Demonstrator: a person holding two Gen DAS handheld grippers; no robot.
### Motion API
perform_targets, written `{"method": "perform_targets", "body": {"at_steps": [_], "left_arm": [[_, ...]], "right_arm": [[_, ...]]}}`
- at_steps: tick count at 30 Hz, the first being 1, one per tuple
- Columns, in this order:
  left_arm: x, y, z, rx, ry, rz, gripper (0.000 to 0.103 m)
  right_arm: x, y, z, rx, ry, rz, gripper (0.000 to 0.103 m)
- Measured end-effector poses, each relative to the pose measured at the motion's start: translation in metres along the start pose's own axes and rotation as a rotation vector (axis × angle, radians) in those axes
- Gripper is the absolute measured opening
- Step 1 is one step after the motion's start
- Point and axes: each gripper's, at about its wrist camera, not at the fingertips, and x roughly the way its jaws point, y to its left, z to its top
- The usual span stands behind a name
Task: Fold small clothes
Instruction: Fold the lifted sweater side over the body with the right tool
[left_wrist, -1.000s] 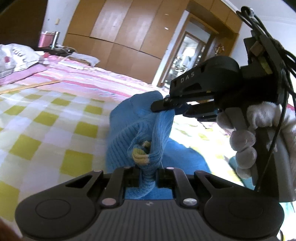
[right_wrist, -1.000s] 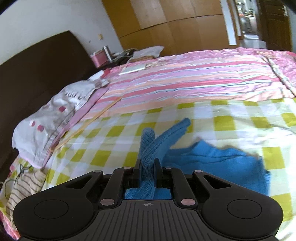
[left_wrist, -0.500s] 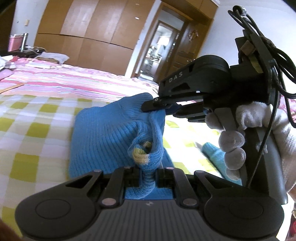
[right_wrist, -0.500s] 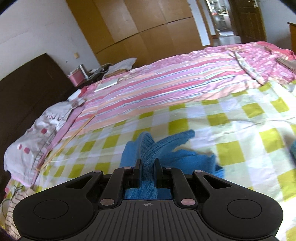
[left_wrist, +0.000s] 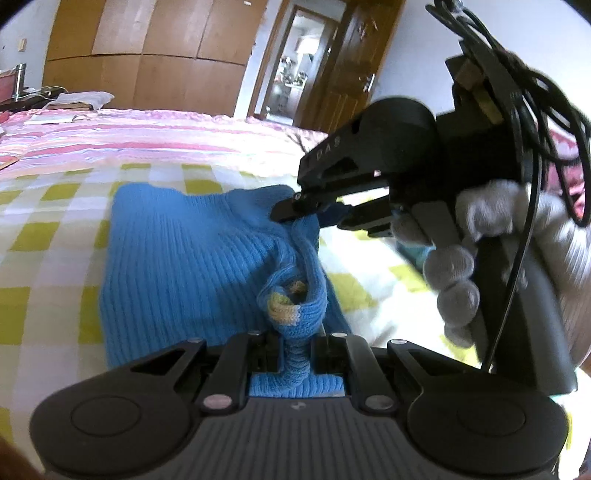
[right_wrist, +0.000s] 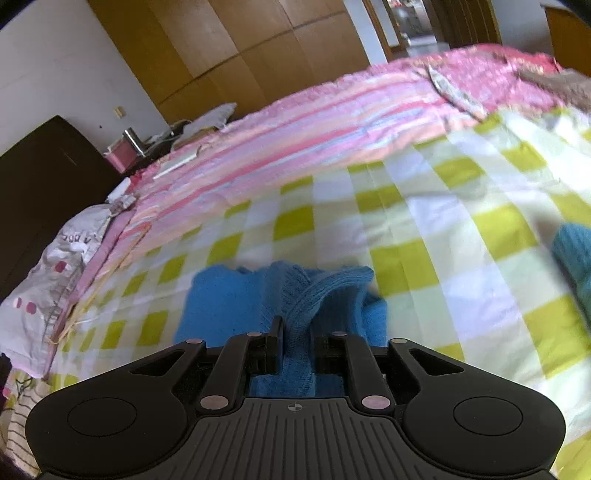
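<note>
A small blue knit sweater (left_wrist: 184, 266) lies partly folded on the yellow-checked bedspread (left_wrist: 48, 236). My left gripper (left_wrist: 295, 350) is shut on a bunched blue edge with a yellow band. My right gripper (left_wrist: 295, 214) enters the left wrist view from the right, held by a white-gloved hand (left_wrist: 491, 236), and is shut on the sweater's upper edge. In the right wrist view the right gripper (right_wrist: 297, 350) pinches a ribbed blue fold of the sweater (right_wrist: 221, 299), lifted a little above the bed.
A pink striped sheet (right_wrist: 314, 122) covers the far part of the bed. A white printed pillow (right_wrist: 55, 258) lies at the left by the dark headboard (right_wrist: 37, 177). Another teal-blue garment (right_wrist: 572, 254) lies at the right. Wooden wardrobes (left_wrist: 147, 55) stand behind.
Both grippers, still holding the sweater, have swung rightward over the bed. The sweater's body now lies flatter and wider on the checked spread, and the other teal garment has come into the right view.
</note>
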Motion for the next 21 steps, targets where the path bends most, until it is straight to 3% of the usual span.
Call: {"method": "perform_targets", "body": {"at_steps": [4,6,10,14,18,21], "left_arm": [[0.003,-0.001,-0.006,0.003,0.016,0.007,0.017],[0.004,-0.003,-0.008,0.005,0.021,0.007,0.017],[0.006,-0.006,-0.007,0.025,0.022,0.011,0.017],[0.006,-0.007,-0.006,0.035,0.020,0.010,0.017],[0.005,-0.011,-0.008,0.053,0.021,-0.001,0.019],[0.009,-0.013,-0.010,0.062,0.043,-0.013,0.019]], "right_arm": [[0.002,-0.012,0.000,0.069,0.001,0.031,0.025],[0.004,-0.013,0.001,0.082,-0.006,0.036,0.034],[0.016,-0.004,0.002,0.044,-0.008,-0.002,0.035],[0.027,0.003,0.007,0.007,-0.016,-0.077,0.016],[0.020,0.002,0.013,-0.001,-0.062,-0.053,0.014],[0.028,-0.003,0.008,-0.041,-0.033,-0.126,0.014]]}}
